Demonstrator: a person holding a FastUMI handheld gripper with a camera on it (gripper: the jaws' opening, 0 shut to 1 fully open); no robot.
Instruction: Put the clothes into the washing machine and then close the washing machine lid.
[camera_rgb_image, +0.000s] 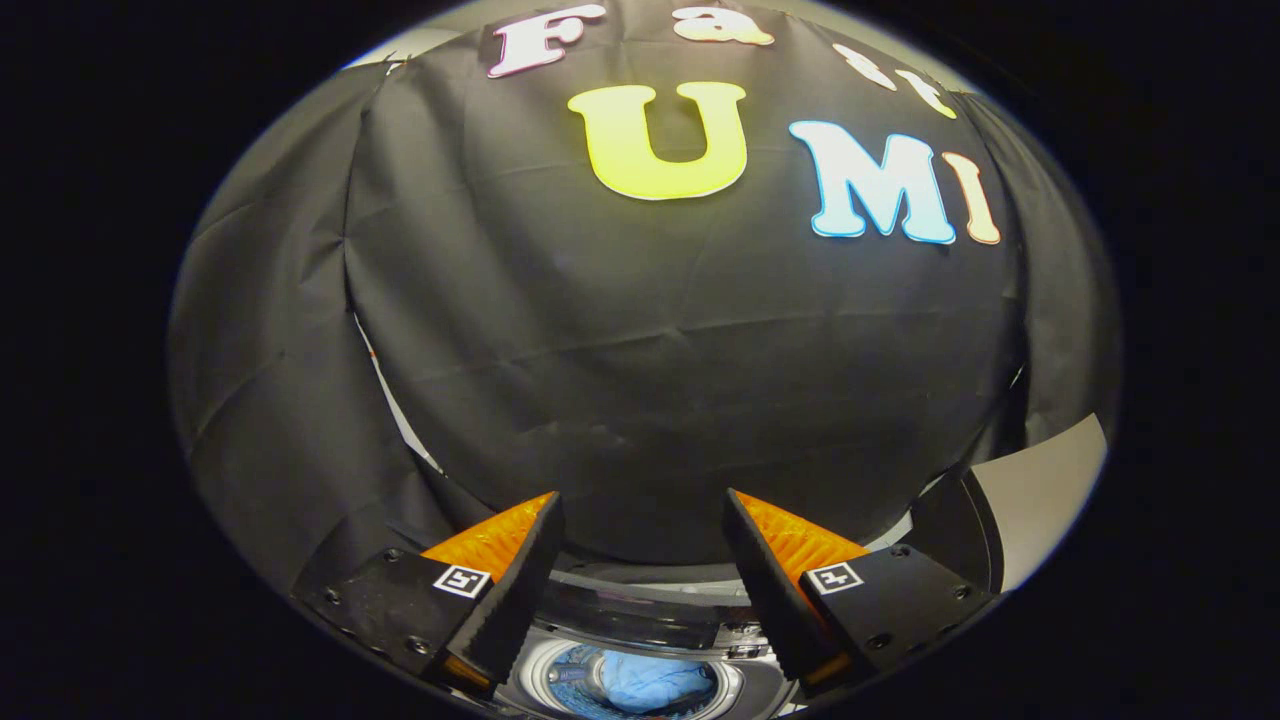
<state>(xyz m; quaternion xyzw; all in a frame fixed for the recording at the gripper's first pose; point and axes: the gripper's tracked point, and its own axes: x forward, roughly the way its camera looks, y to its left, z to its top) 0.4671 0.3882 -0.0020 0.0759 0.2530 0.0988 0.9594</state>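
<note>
My gripper (640, 515) is open, its two fingers spread wide with nothing between them, held high and facing the black cloth wall. Below and between the fingers lies the top of the washing machine (640, 625), with its round drum opening. Blue clothes (640, 685) lie inside the drum. The lid (625, 612) appears as a dark glossy panel standing up behind the opening; whether it is fully raised I cannot tell. The gripper is above the machine and touches neither it nor the clothes.
The black cloth wall (640, 380) stands close behind the machine. A pale panel (1040, 490) shows to the right of the right finger, beside a dark curved edge.
</note>
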